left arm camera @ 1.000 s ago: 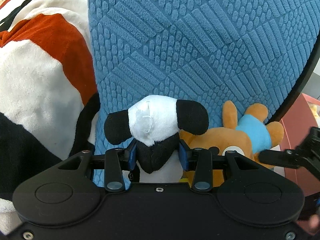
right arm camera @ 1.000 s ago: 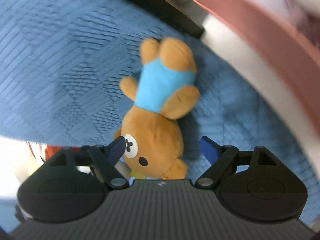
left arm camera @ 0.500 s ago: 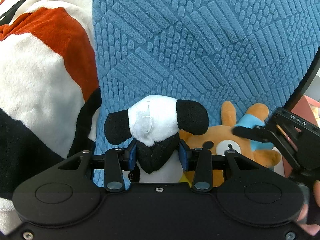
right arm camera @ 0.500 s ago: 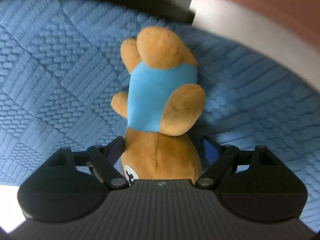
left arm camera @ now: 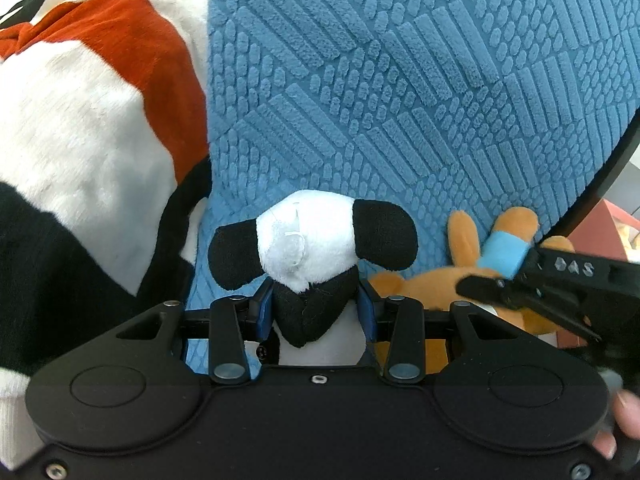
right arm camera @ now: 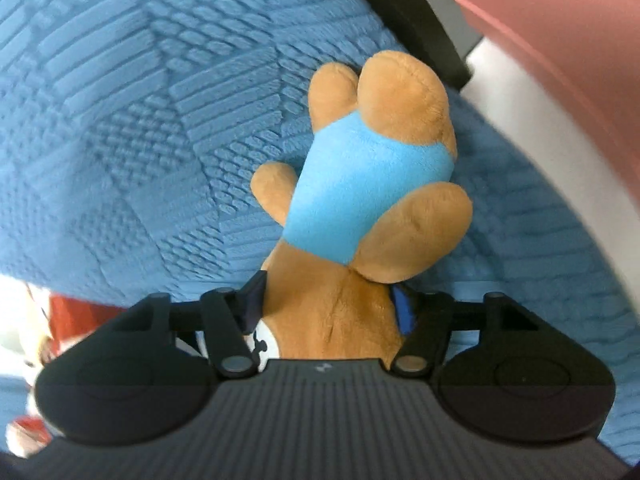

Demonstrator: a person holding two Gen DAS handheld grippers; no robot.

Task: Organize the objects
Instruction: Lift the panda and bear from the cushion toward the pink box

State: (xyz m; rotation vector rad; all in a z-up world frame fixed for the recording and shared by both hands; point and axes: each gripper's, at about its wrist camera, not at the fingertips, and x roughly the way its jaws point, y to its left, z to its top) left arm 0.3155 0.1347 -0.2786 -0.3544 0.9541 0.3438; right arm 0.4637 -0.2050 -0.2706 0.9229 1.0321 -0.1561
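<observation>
Our left gripper (left arm camera: 316,312) is clenched on the dark lower part of a panda plush (left arm camera: 312,248), whose white body and two black limbs stick out past the blue pads. Our right gripper (right arm camera: 328,308) is closing: its jaws are coming in on the head of an orange bear plush (right arm camera: 360,184), and in the right wrist view the pads already sit against the fur on both sides, so we read it as grasping the bear.

Both toys lie on a blue textured cushion (left arm camera: 400,80), near its lower right edge where a dark frame (left arm camera: 600,184) runs along the rim. The bear is just beside the panda, on its right, with its blue shirt and legs pointing away from our right gripper. A red, white and black blanket (left arm camera: 80,120) lies against the cushion's left edge, and something pink (right arm camera: 560,60) stands beyond the right edge.

We judge this to be the pick-up step, with one toy in each gripper. Next we need the right grip to finish firm, then lift both clear of the cushion together. Where they go we cannot tell; the pink thing may be the place.
</observation>
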